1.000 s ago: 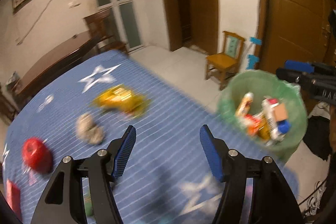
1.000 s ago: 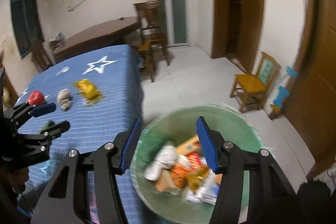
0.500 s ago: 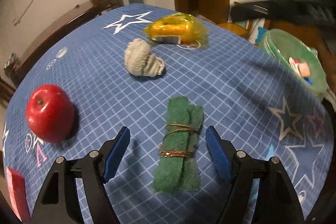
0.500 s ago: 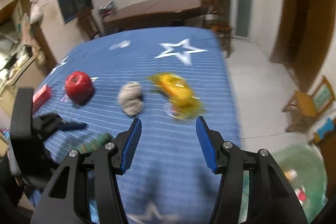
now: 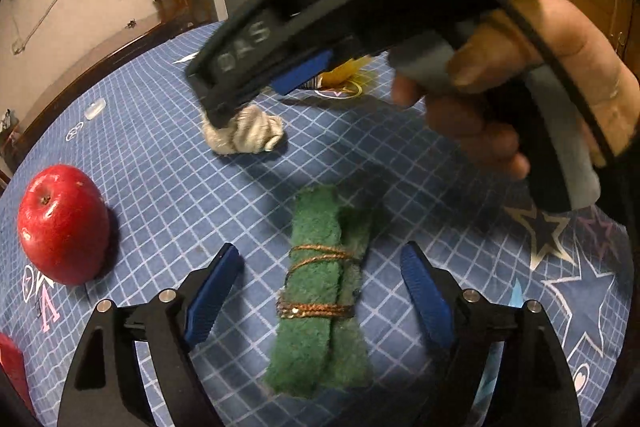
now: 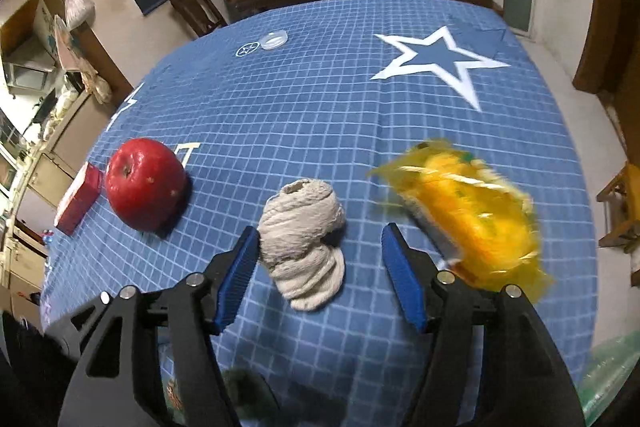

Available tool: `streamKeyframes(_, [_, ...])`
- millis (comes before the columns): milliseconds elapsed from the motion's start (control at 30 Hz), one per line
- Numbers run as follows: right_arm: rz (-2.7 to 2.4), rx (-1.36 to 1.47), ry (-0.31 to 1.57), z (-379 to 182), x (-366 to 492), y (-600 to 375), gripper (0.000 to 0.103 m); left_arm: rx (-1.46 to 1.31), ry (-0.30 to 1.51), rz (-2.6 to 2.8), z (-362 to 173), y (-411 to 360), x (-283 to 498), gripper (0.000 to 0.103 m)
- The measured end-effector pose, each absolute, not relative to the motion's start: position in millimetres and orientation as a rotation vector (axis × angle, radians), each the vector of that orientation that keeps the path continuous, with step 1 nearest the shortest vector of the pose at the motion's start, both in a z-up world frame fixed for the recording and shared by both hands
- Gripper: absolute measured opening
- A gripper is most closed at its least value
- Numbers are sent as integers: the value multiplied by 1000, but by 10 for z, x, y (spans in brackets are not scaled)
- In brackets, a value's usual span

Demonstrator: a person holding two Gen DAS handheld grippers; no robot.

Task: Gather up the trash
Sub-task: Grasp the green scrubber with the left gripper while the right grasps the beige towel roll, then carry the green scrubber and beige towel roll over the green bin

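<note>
A green scouring pad tied with brown string lies on the blue checked tablecloth between the open fingers of my left gripper. A crumpled grey rag lies between the open fingers of my right gripper; it also shows in the left wrist view, with the right gripper's body above it. A yellow plastic wrapper lies just right of the right gripper. Both grippers are empty.
A red apple sits left of the rag, also in the left wrist view. A red box lies at the table's left edge. A clear lid lies far back. The green bin's rim shows at the lower right.
Both grippers have swung from the green bin to the table and come down low. The left now straddles the green pad, the right straddles the grey rag.
</note>
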State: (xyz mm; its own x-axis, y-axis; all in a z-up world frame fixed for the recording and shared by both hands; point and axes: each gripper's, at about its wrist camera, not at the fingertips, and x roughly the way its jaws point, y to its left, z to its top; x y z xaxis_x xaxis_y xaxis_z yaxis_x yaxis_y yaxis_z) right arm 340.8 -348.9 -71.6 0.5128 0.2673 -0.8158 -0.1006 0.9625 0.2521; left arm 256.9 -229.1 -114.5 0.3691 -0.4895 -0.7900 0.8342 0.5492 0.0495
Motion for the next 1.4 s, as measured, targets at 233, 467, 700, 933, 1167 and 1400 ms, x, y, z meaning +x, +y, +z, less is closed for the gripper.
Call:
streamKeyframes(233, [329, 265, 1035, -835, 3473, -3345, 37, 494, 795, -941, -1124, -2417, 2473, 52])
streamKeyframes(467, [308, 230, 948, -505, 3166, -3381, 29, 500, 789, -898, -1059, -2401, 2401, 17])
streamKeyframes(700, [244, 199, 819, 62, 2322, -3746, 28, 454, 778, -873, -829, -2198, 2281, 15])
streamKeyframes(933, [58, 194, 784, 338, 1252, -4365, 29, 430, 776, -912, -374, -2323, 2019, 15])
streamKeyframes(1167, [-187, 218, 800, 519, 482, -5073, 29, 502, 699, -1075, 46, -3166, 1445, 15])
streamKeyframes(1400, [-358, 280, 853, 349, 44, -5632, 29, 603, 667, -1155, 111, -4344, 975, 15])
